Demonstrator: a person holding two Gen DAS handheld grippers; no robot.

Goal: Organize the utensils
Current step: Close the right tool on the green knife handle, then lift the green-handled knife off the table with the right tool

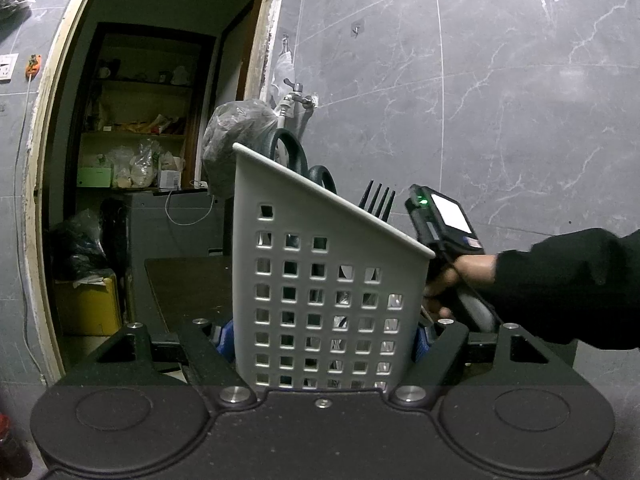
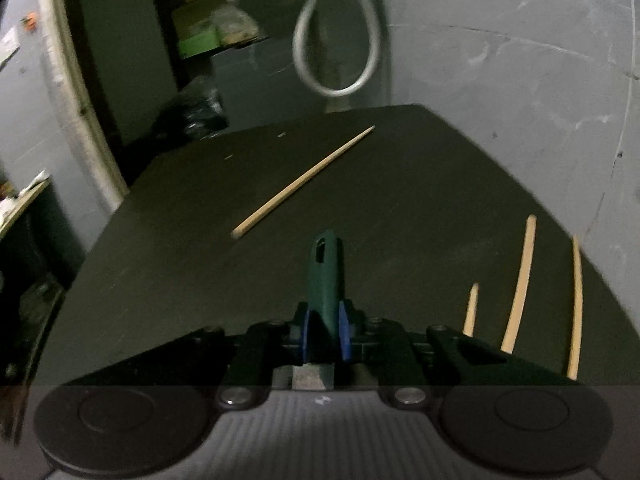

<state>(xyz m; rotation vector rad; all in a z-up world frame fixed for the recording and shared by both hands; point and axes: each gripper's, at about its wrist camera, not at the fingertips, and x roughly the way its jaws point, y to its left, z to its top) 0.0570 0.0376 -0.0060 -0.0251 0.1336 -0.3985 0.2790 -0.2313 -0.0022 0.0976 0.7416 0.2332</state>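
My left gripper (image 1: 322, 342) is shut on a white perforated utensil holder (image 1: 320, 280); its blue pads press both side walls. Dark scissor handles (image 1: 288, 148) and black fork tines (image 1: 378, 200) stick up from the holder. A person's hand (image 1: 468, 272) in a black sleeve reaches in behind it from the right. My right gripper (image 2: 325, 334) is shut on a dark green utensil handle (image 2: 325, 276) with a hole near its end, pointing away over the dark table (image 2: 400, 200). One wooden chopstick (image 2: 304, 182) lies ahead, and three more (image 2: 520, 280) lie at the right.
An open doorway (image 1: 140, 160) with cluttered shelves is at the left. On the grey tiled wall are a tap (image 1: 296, 96) and a bagged object (image 1: 236, 136). A looped hose (image 2: 336, 40) hangs beyond the table's far edge.
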